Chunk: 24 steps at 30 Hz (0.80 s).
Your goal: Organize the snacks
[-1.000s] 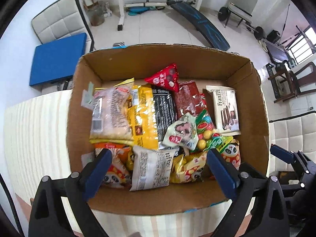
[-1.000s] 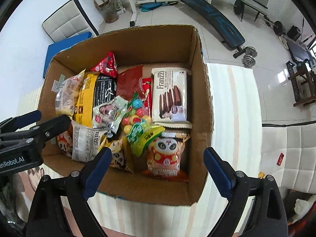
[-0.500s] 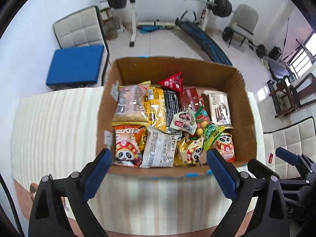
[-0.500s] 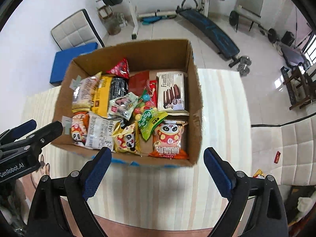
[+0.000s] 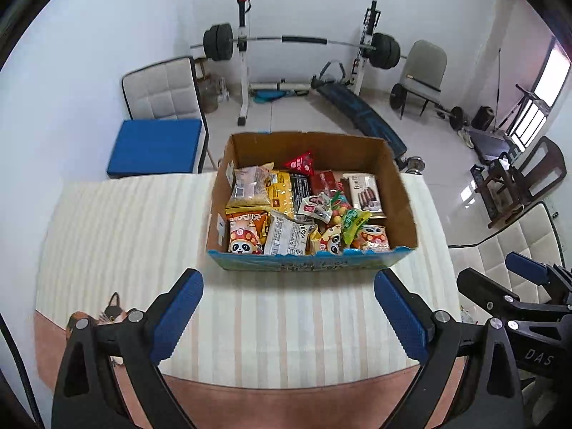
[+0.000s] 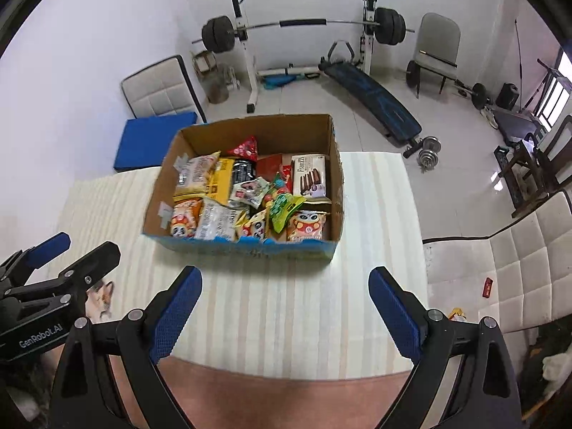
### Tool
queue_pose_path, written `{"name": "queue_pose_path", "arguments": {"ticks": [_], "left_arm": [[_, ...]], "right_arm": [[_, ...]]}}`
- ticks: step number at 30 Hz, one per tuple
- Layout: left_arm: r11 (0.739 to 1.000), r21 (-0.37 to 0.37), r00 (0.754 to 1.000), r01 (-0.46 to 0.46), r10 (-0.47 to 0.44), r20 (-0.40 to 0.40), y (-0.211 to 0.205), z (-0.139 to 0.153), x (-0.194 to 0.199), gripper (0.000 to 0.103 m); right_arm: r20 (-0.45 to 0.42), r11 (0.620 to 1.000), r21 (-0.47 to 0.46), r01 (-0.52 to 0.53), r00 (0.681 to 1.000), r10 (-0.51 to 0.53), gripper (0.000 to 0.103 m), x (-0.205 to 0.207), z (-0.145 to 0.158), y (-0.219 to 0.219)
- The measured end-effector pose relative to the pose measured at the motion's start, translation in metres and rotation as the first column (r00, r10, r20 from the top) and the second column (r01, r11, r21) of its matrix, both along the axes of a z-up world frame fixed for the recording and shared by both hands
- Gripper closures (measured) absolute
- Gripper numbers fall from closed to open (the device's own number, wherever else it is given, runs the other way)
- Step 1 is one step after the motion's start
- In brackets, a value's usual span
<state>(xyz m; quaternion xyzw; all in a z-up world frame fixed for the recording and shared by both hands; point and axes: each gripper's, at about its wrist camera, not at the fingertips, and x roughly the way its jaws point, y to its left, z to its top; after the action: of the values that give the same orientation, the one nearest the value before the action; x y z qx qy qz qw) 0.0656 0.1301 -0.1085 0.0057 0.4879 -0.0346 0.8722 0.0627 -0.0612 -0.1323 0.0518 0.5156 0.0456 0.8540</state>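
Left wrist view: left gripper [image 5: 289, 311] nearest the lens, jaws wide apart, nothing between the blue pads [image 5: 177, 316]; it hangs over the bare front part of the striped cream table [image 5: 271, 325]. Right gripper [image 5: 514, 282] pokes in at the right edge of this view, beside the table, also spread wide and holding nothing. Below the left finger, a cat picture [image 5: 113, 311] at the table's front-left corner, partly hidden.

Further in, cardboard box [image 5: 402, 193] sits on the table toward its far right part, well apart from both tools; top open, blue printed front wall facing the camera. Box is full of snack packs, lying loosely and overlapping. Front row: panda bag [image 5: 243, 237] at left, white crumpled pack [image 5: 286, 237] beside it, green candy bag [image 5: 352, 221] to the right. Back row: pale peanut-type bag [image 5: 250, 186] at left, yellow pack [image 5: 280, 193], red triangular pouch [image 5: 300, 162] against the far wall, wafer pack [image 5: 364, 193] at right.

Right wrist view: right gripper [image 6: 285, 309] with the same wide gap, empty, above the table in front of the box. Left gripper [image 6: 53, 261] enters at the left edge, beside the box's front-left corner but not touching it.

Behind the table: blue mat [image 5: 155, 144] and a padded white cushion [image 5: 161, 91] leaning on the wall at left, barbell rack [image 5: 300, 41] against the far wall, sit-up bench [image 5: 357, 111], grey chair [image 5: 427, 68]. White sofa [image 6: 514, 261] at right.
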Motion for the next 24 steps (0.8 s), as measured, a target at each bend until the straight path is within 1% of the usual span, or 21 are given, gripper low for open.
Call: {"name": "queue_pose_path", "arguments": {"ticks": [5,14,20,24], "left_arm": [[1.000,0.002,0.999,-0.003,0.003,0.051,0.001,0.028,-0.035,0.005],[1.000,-0.006,0.996,-0.004,0.005,0.092,0.006,0.060,-0.079,0.005],[0.999,-0.032,0.995,-0.006,0.010,0.097,0.007,0.071,-0.101,0.005],[1.000,-0.027,0.994,-0.009,0.012,0.111,0.007,0.074,-0.106,0.005]], "right_arm": [[0.038,1.000,0.020,0.008,0.999,-0.008,0.006,-0.046,0.027,-0.004],[0.094,0.999,0.022,0.026,0.995,-0.028,0.006,-0.111,0.072,-0.011],[0.114,0.999,0.029,0.037,0.993,-0.040,0.006,-0.139,0.092,-0.013],[0.129,0.999,0.004,0.049,0.990,-0.049,0.006,-0.145,0.097,-0.014]]}}
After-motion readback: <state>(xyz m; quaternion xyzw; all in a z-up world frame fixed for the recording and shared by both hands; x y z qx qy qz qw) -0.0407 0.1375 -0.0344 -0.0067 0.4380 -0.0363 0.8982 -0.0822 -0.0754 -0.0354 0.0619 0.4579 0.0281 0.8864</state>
